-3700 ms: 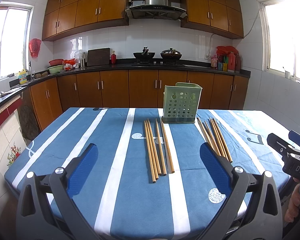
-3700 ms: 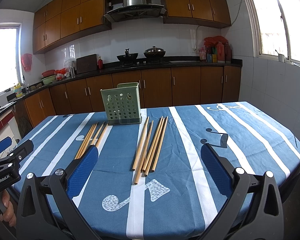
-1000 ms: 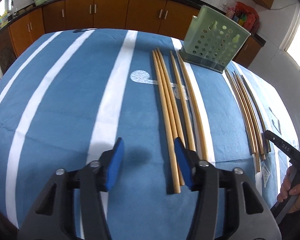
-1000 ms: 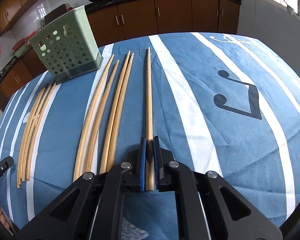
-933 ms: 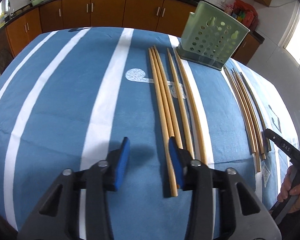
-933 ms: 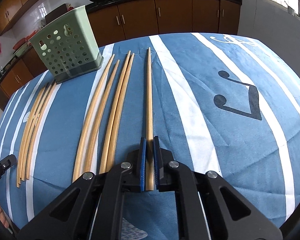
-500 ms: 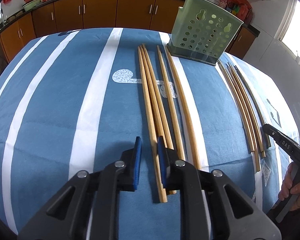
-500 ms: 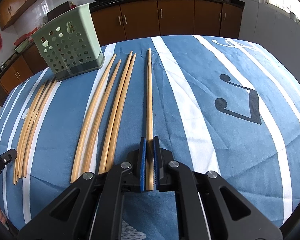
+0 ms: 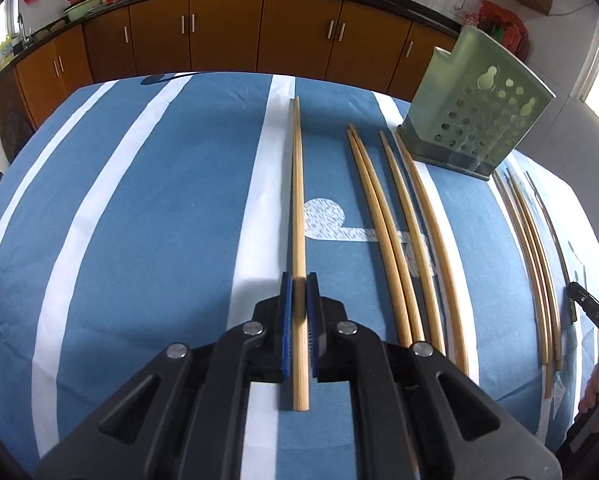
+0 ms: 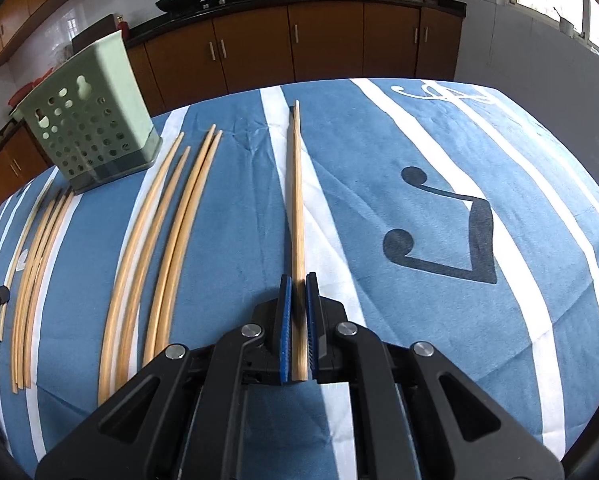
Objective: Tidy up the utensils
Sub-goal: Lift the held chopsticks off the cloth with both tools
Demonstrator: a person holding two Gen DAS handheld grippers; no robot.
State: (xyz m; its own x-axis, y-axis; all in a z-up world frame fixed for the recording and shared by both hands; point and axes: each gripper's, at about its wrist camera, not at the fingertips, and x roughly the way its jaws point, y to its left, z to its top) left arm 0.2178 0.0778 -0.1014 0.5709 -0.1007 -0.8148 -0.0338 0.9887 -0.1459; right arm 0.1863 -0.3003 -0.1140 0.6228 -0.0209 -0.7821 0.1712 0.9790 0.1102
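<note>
My left gripper (image 9: pixel 298 280) is shut on a wooden chopstick (image 9: pixel 297 200) that points straight ahead, held just above the blue striped tablecloth (image 9: pixel 159 220). Three more chopsticks (image 9: pixel 383 232) lie to its right, and a further bundle (image 9: pixel 535 256) lies beyond them. My right gripper (image 10: pixel 298 280) is shut on another wooden chopstick (image 10: pixel 297 200), also pointing ahead. Several chopsticks (image 10: pixel 163 240) lie to its left, with another bundle (image 10: pixel 35 272) further left. The green perforated utensil holder (image 9: pixel 475 112) stands upright at the table's far side and shows in the right wrist view (image 10: pixel 87 124).
Brown kitchen cabinets (image 9: pixel 227 36) and a dark counter run behind the table. The other hand-held gripper (image 9: pixel 591 312) shows at the right edge of the left wrist view. The table edge falls away on the right in the right wrist view.
My left gripper has closed on a chopstick and lifted it away to the left of the others. My right gripper stays shut on its chopstick and has risen slightly.
</note>
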